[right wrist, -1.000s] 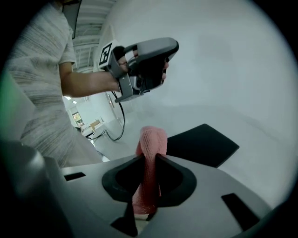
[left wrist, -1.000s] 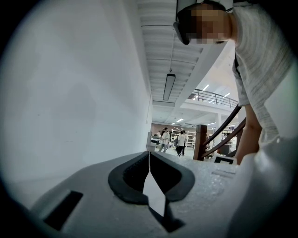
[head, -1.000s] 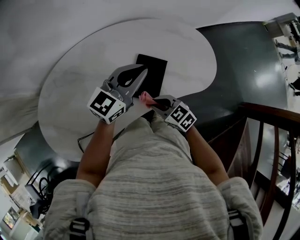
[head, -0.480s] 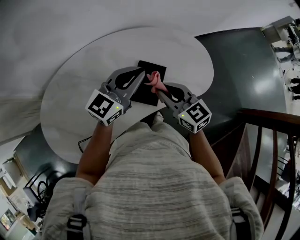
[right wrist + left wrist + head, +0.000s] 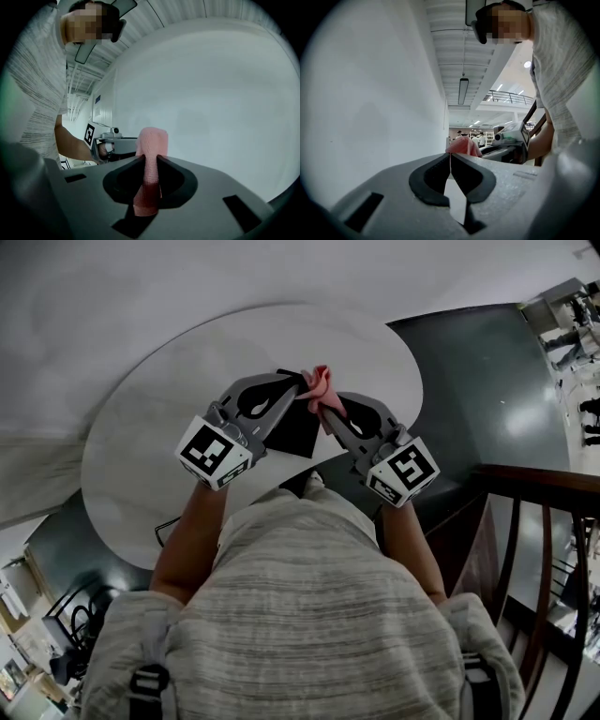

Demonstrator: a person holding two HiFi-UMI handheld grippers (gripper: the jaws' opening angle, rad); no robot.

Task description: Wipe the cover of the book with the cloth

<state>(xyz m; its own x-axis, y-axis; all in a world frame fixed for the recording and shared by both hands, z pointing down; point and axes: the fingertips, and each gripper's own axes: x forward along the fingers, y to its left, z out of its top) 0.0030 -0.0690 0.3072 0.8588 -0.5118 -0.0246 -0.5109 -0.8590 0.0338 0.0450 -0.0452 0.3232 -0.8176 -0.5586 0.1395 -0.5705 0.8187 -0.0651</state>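
Round white table carries a black book. Right gripper has its jaws clamped on a pink cloth, bunched at the book's far edge. Left gripper hangs over the book's left side, just beside the cloth, jaws pressed together with nothing between them.

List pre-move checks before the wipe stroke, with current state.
1. Cloth clamped in right gripper: ok.
2. Left gripper jaws together, nothing between them: ok.
3. Book lying flat on table: ok.
4. Cloth over the book's far edge in the head view: ok.
5. Cloth touching the cover: cannot tell.
6. Left gripper pressing the book down: cannot tell.
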